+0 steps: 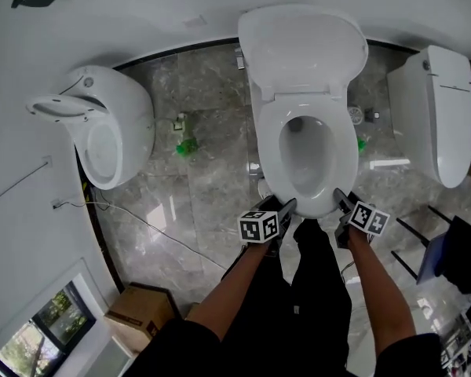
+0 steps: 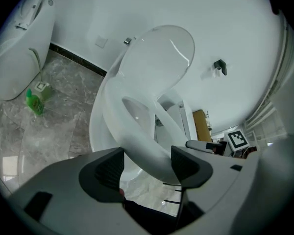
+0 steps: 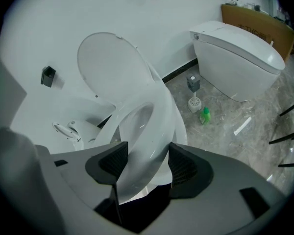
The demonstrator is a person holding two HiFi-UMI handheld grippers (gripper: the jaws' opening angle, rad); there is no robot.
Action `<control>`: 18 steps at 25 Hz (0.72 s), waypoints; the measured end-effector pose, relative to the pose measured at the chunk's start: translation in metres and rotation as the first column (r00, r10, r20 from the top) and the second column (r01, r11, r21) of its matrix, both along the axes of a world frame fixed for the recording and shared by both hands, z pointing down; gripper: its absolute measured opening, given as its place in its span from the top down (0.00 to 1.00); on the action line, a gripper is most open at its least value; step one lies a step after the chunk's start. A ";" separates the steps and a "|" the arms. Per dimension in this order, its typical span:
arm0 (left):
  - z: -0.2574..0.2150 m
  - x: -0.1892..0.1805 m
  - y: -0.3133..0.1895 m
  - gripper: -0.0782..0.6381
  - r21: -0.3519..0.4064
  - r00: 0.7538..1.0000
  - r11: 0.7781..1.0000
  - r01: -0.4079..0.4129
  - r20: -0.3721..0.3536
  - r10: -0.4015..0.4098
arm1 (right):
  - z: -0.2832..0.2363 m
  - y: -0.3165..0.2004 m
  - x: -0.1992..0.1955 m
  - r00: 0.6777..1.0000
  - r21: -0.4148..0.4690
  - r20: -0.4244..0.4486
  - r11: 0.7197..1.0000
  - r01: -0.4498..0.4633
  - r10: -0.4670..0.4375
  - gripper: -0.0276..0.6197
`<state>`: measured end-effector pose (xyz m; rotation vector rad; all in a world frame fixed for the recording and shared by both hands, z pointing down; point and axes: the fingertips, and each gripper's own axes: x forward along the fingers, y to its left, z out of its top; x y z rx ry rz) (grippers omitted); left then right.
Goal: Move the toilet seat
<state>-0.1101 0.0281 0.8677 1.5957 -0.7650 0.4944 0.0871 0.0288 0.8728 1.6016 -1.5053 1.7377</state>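
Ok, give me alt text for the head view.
Seen from above, the left tool and right tool each clamp the front rim of a white oval toilet seat, its white lid raised behind it.

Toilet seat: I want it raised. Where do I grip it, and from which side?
Grip the toilet seat at its front rim, coming from the front: it hinges at the back below the upright lid, and the ring is thin enough for jaws there. Left gripper and right gripper both clamp it there.

Bright, even light; glare on glossy floor (image 1: 204,171); fisheye warp, dark corners
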 end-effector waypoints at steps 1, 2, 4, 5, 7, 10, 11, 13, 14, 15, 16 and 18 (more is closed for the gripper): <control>-0.007 -0.001 -0.005 0.48 0.002 1.000 1.000 -0.003 -0.013 0.003 | -0.006 -0.005 0.000 1.000 -0.001 -0.002 1.000 -0.009 0.009 0.54; -0.012 -0.001 -0.009 0.48 0.002 1.000 1.000 -0.002 -0.022 0.002 | -0.011 -0.010 0.000 1.000 -0.005 -0.004 1.000 -0.012 0.012 0.54; -0.022 -0.002 -0.013 0.46 -0.005 1.000 1.000 0.008 -0.030 -0.008 | -0.020 -0.014 0.000 1.000 -0.016 -0.002 1.000 -0.008 0.008 0.54; -0.026 -0.001 -0.015 0.46 -0.008 0.999 1.000 0.016 -0.033 -0.016 | -0.025 -0.015 0.001 1.000 -0.020 0.001 1.000 -0.009 0.009 0.54; -0.037 0.001 -0.019 0.46 -0.011 0.998 1.000 0.028 -0.049 -0.029 | -0.036 -0.019 0.003 1.000 -0.014 0.009 1.000 -0.027 0.027 0.54; -0.052 -0.001 -0.033 0.46 -0.007 0.996 0.999 0.041 -0.076 -0.041 | -0.050 -0.032 0.003 0.998 0.008 0.023 0.998 -0.055 0.055 0.54; -0.055 -0.001 -0.036 0.46 -0.007 0.996 0.999 0.047 -0.079 -0.048 | -0.053 -0.035 0.002 0.998 0.011 0.028 0.998 -0.055 0.054 0.54; -0.060 0.000 -0.041 0.46 -0.011 0.995 0.998 0.064 -0.079 -0.065 | -0.058 -0.040 0.003 0.998 0.009 0.040 0.999 -0.044 0.044 0.54; -0.063 0.001 -0.043 0.46 -0.014 0.994 0.997 0.072 -0.077 -0.073 | -0.061 -0.041 0.005 0.998 0.009 0.046 0.999 -0.040 0.040 0.54; -0.066 0.003 -0.045 0.46 -0.018 0.994 0.997 0.079 -0.074 -0.080 | -0.064 -0.043 0.007 0.998 0.012 0.053 0.999 -0.041 0.040 0.54; -0.069 0.005 -0.047 0.46 -0.022 0.994 0.996 0.081 -0.072 -0.083 | -0.067 -0.045 0.009 0.997 0.017 0.061 0.999 -0.047 0.046 0.54; -0.076 0.003 -0.051 0.46 -0.034 0.994 0.997 0.069 -0.078 -0.072 | -0.073 -0.048 0.007 0.995 0.024 0.082 0.998 -0.064 0.062 0.54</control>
